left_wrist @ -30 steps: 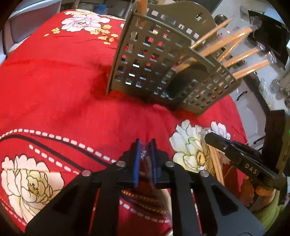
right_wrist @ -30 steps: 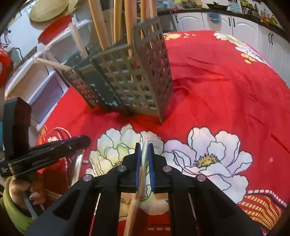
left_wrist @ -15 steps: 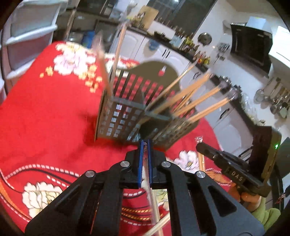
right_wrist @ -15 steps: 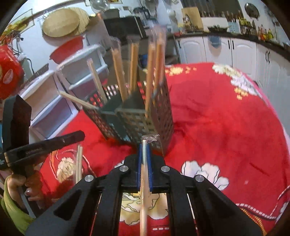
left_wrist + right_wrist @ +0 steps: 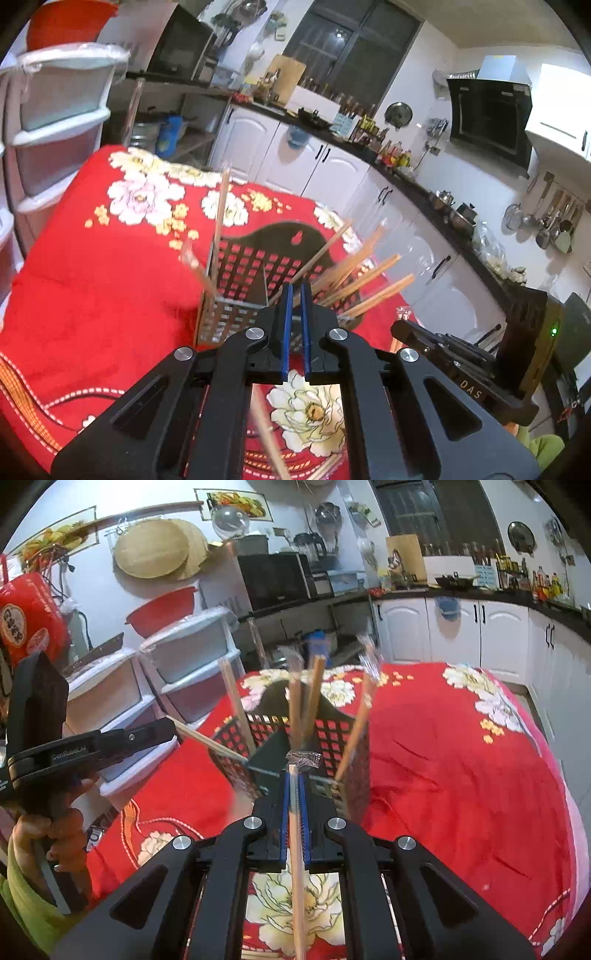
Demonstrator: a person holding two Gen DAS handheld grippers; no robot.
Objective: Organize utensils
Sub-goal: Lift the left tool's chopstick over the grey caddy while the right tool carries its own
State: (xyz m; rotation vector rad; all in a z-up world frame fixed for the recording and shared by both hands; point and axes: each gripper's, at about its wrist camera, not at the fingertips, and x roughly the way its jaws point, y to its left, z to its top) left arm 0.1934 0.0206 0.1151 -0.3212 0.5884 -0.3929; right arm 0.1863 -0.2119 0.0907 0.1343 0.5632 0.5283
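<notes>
Red floral tablecloth point(image 5: 461, 760) carried the slotted utensil caddy point(image 5: 347, 738) full of wrapped chopsticks; right gripper point(image 5: 294, 786) clamped one wrapped chopstick pair point(image 5: 295, 849) just before it, left gripper point(image 5: 294, 295) likewise clamped another chopstick pair point(image 5: 264, 424).

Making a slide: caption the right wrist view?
Right gripper shut on a wrapped chopstick, before the slotted holder on the red tablecloth.
</notes>
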